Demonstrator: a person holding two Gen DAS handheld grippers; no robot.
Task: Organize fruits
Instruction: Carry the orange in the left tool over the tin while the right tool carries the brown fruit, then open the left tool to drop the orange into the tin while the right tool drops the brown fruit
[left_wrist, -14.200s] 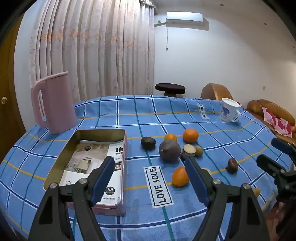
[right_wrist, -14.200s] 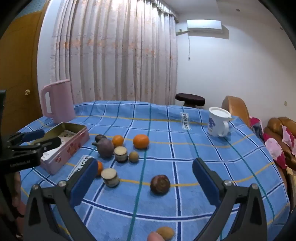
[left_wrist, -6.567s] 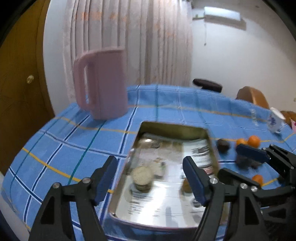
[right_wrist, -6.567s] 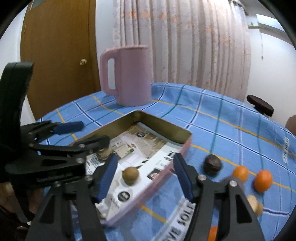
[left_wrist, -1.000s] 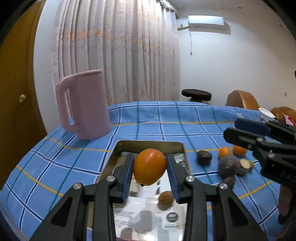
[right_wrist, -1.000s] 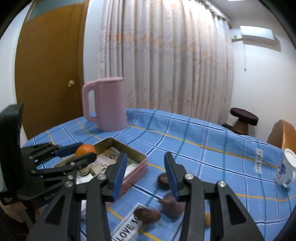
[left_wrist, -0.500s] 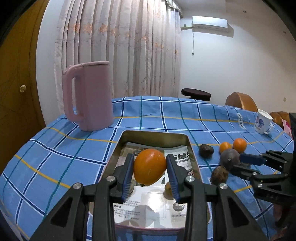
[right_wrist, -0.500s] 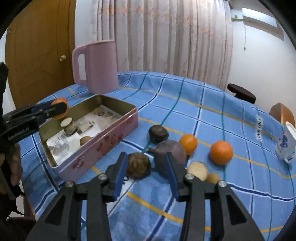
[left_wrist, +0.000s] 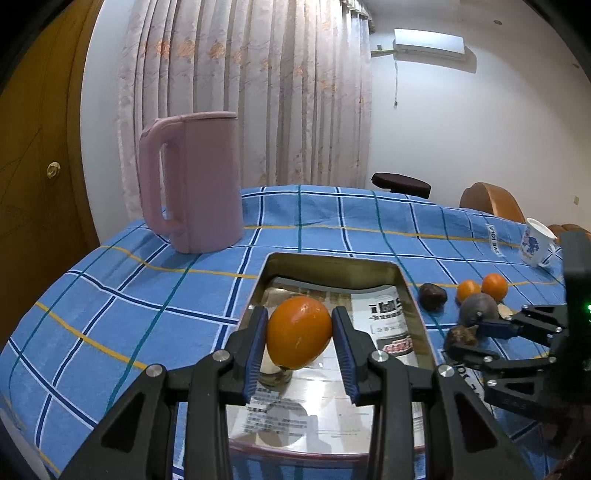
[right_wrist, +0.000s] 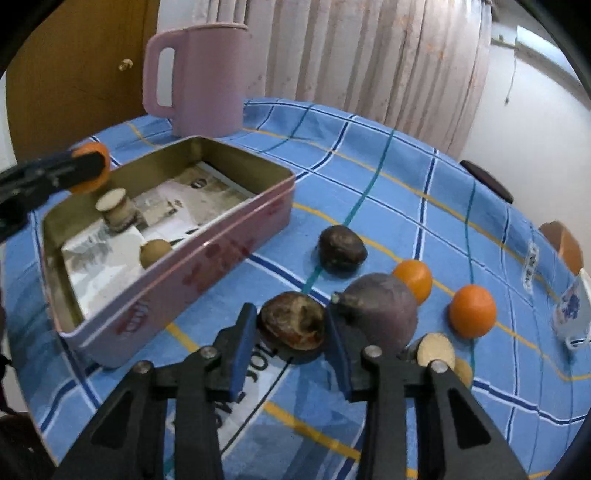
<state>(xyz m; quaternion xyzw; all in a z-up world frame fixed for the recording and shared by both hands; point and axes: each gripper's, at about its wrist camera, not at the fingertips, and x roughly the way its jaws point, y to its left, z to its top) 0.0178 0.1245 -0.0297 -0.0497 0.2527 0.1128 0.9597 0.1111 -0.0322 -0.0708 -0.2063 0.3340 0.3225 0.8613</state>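
A: State the condition of the left tool (left_wrist: 299, 341).

B: Its blue pads are pinching an orange fruit (left_wrist: 298, 333) from both sides. The fruit is clear of the floor of the tin (left_wrist: 334, 263) and hangs over the near half of it.

A: Contents of the tin?

B: It is an open rectangular tin with pink outer walls and printed paper lining the bottom. In the right wrist view, a small tan round fruit (right_wrist: 155, 251) lies on the paper, and a pale cut-topped piece (right_wrist: 115, 209) stands behind it.

A: State the condition of the right tool (right_wrist: 291, 334).

B: Its jaws have just been closing. A wrinkled brown fruit (right_wrist: 291, 325) sits between the pads on the blue checked cloth of the surface (right_wrist: 369, 177), just beside the tin's long wall. Both pads appear to touch it.

A: Items beyond that fruit?

B: A grey-purple fruit (right_wrist: 380, 310) is just right of it. A dark brown fruit (right_wrist: 341, 248) and two oranges (right_wrist: 472, 311) lie further out. A pink jug (right_wrist: 199, 77) stands upright behind the tin, and a white mug with a blue print (left_wrist: 533, 246) stands at the far right.
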